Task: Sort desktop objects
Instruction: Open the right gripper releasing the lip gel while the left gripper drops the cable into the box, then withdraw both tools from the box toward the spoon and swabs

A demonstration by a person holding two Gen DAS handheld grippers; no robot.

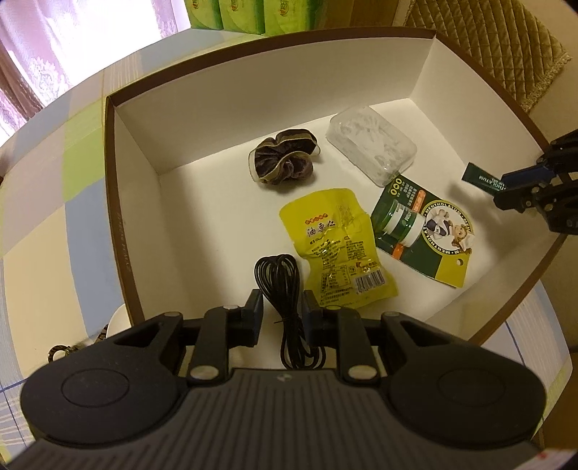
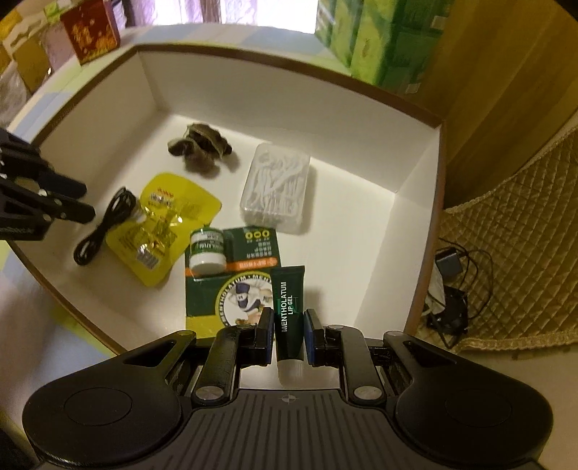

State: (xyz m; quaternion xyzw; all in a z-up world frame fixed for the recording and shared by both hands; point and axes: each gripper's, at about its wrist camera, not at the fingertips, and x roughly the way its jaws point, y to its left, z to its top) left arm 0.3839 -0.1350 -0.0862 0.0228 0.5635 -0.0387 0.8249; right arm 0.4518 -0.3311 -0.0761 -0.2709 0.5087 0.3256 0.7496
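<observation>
A white box with a brown rim (image 1: 108,180) (image 2: 419,217) holds a dark scrunchie (image 1: 283,162) (image 2: 202,148), a clear case of floss picks (image 1: 370,148) (image 2: 276,188), a yellow snack packet (image 1: 336,246) (image 2: 162,231) and a green Mentholatum blister card (image 1: 422,231) (image 2: 231,278). A coiled black cable (image 1: 278,278) (image 2: 104,224) lies on the box floor. My left gripper (image 1: 283,307) (image 2: 88,201) straddles it with thin gaps at both pads. My right gripper (image 2: 289,321) (image 1: 505,184) is shut on a dark green lip gel tube (image 2: 289,307) (image 1: 482,179) over the box's near right part.
Green cartons (image 1: 242,14) (image 2: 379,39) stand behind the box, and a red box (image 2: 90,29) at the far left. A quilted cushion (image 2: 513,235) with a charger and wires (image 2: 448,282) lies right of it. A metal ring (image 1: 61,350) sits on the checked cloth (image 1: 54,217).
</observation>
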